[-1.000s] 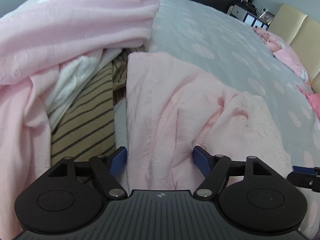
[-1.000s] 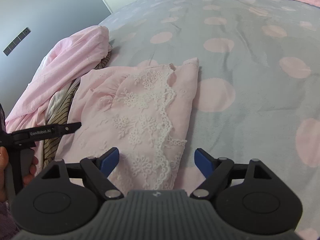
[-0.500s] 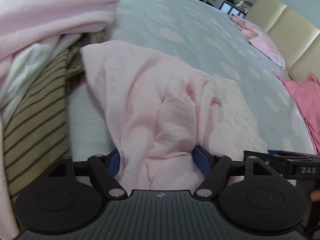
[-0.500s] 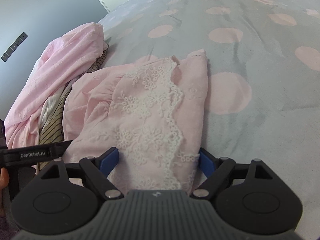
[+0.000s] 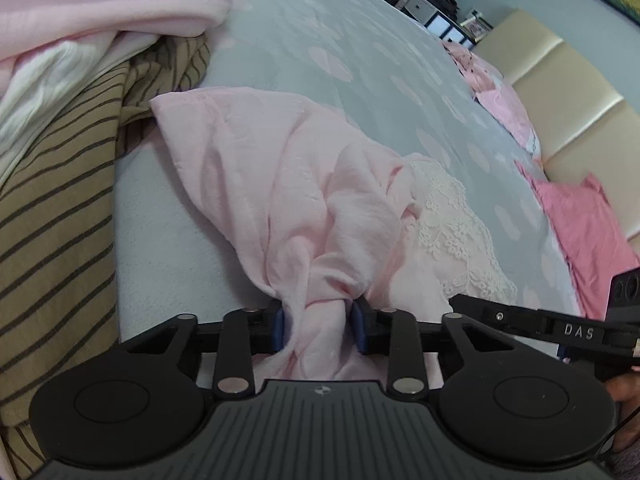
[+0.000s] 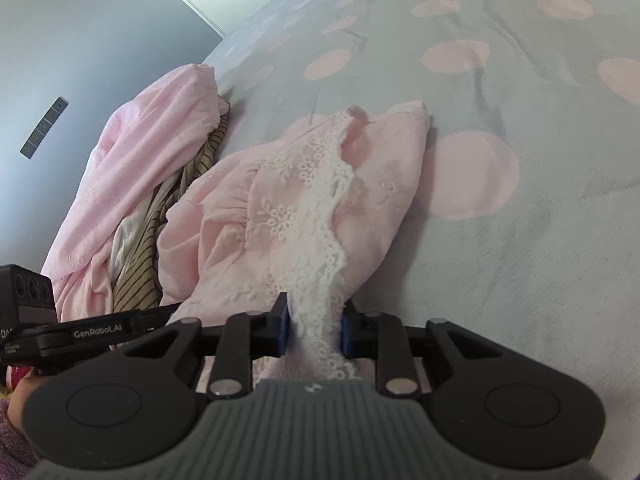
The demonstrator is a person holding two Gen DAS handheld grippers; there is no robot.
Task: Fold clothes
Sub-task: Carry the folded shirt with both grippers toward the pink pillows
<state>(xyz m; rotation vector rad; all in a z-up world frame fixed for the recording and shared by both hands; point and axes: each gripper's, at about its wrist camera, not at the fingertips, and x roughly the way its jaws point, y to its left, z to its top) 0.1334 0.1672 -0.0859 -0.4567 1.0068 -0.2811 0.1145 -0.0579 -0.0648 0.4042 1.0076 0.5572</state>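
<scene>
A pale pink garment (image 5: 288,184) (image 6: 280,208) with white lace trim (image 6: 320,208) lies rumpled on the grey bedspread with pink dots (image 6: 520,240). My left gripper (image 5: 319,326) has its jaws closing on a bunched fold of the garment's plain near edge, and the blue pads press the cloth. My right gripper (image 6: 314,326) has its jaws closing on the lace edge of the same garment, with the lace pinched between its pads. Each gripper shows at the side of the other's view, close beside it.
A heap of clothes lies at the left: a pink garment (image 5: 100,8) (image 6: 140,168), a white one (image 5: 44,80) and a tan striped one (image 5: 52,220). Pink pillows (image 5: 584,232) and a beige headboard (image 5: 560,92) lie far right. A hand (image 6: 20,396) shows at the lower left.
Both grippers went from wide open around the garment's near edge to closed on it. The cloth is now gathered and bunched between the pads of each.
</scene>
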